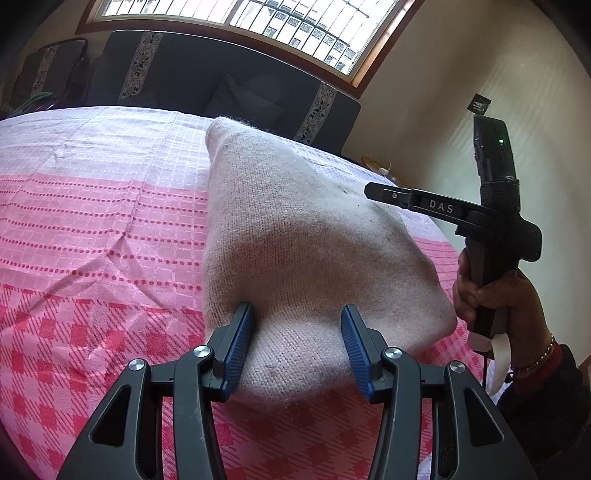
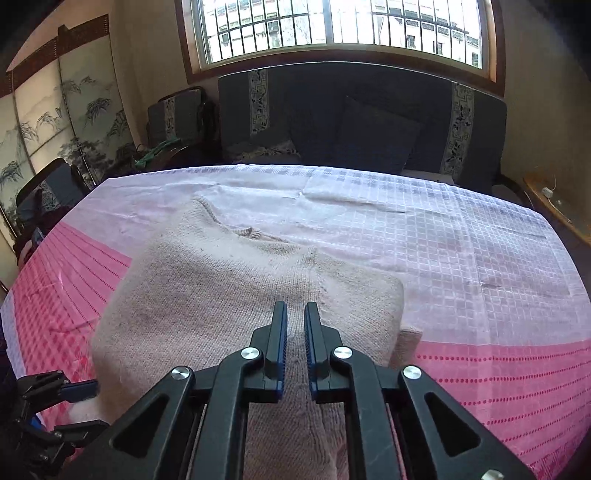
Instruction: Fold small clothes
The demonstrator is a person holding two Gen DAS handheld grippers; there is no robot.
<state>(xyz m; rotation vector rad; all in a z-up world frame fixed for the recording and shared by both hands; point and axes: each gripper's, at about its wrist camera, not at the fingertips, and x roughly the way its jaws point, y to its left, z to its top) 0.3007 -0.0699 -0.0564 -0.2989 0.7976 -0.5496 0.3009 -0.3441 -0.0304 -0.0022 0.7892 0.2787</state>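
Note:
A small beige knitted sweater (image 1: 295, 236) lies folded on a pink and white checked cloth (image 1: 92, 229). My left gripper (image 1: 297, 325) is open, its blue pads on either side of the sweater's near edge. In the right wrist view the sweater (image 2: 207, 295) fills the middle, neck opening at the far side. My right gripper (image 2: 295, 325) is nearly closed, pinching a ridge of the sweater between its pads. The right gripper also shows in the left wrist view (image 1: 373, 192), held by a hand at the sweater's right edge. The left gripper shows at the lower left of the right wrist view (image 2: 55, 398).
The cloth (image 2: 461, 266) covers a table whose far part is white checked. A dark sofa (image 2: 369, 118) with a cushion stands behind it under a barred window (image 2: 332, 26). A painted screen (image 2: 48, 122) stands at the left. A wooden ledge (image 2: 546, 199) is at the right.

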